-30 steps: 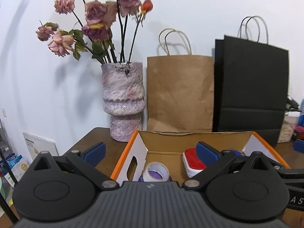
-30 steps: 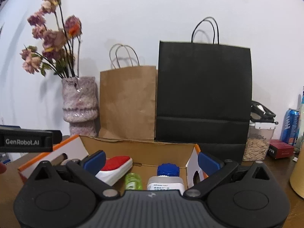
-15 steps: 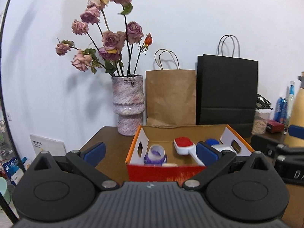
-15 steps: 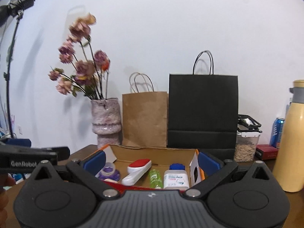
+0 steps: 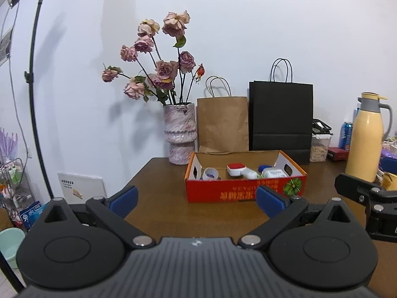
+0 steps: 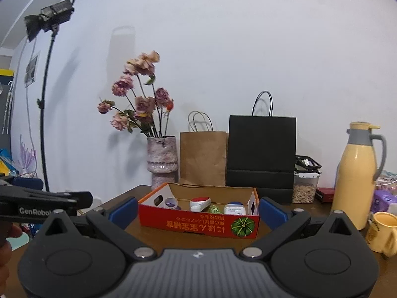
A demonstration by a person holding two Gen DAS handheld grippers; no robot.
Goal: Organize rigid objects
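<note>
Both grippers — left gripper [image 5: 196, 198] and right gripper [image 6: 197, 211] — are held with jaws spread and empty. The rigid objects are seen gathered in the red box [image 5: 245, 191], frame centre — presumably sorted.

Both wrist views face the box [image 5: 245, 191] from nearby.
</note>
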